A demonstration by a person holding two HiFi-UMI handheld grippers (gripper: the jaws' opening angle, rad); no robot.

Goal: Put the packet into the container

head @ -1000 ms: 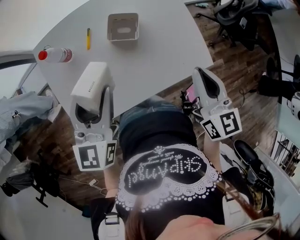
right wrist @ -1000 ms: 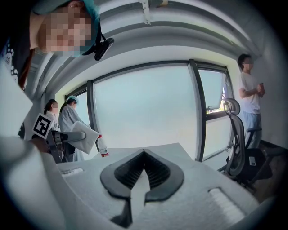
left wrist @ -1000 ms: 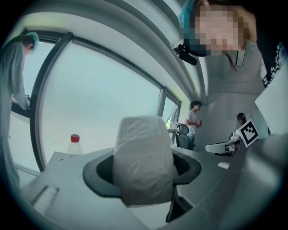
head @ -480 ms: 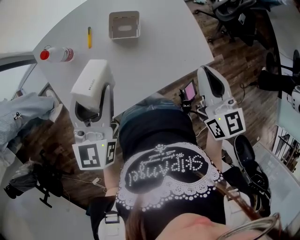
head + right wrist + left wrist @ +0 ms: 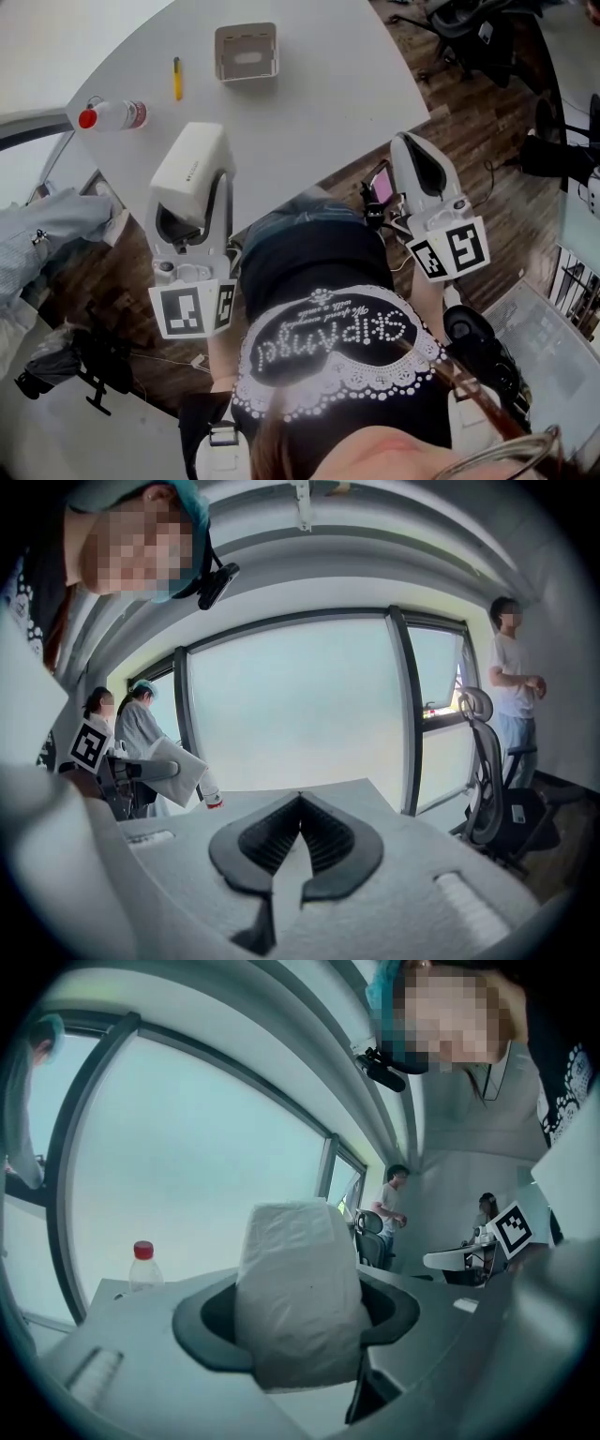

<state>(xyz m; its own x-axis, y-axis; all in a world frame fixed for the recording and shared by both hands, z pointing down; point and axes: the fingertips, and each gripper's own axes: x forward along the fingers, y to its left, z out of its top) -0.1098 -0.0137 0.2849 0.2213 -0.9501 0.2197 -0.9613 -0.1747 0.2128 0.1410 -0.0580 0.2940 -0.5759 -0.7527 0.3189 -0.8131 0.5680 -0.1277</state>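
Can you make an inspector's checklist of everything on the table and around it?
Surface: pale curved table.
Job's things: white packet, held in the left hand-held gripper; open white container at the table's far side, packet not in it.
Clutter: red-capped bottle; yellow pen.
Grippers: left shut on the packet; right hand-held gripper jaws together, nothing between.
Cables: thin pale cord on the floor.
Surroundings: wooden floor, office chairs, grey jacket, people by the windows.

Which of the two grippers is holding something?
The left gripper: it is shut on the white packet. The right gripper is shut and empty.
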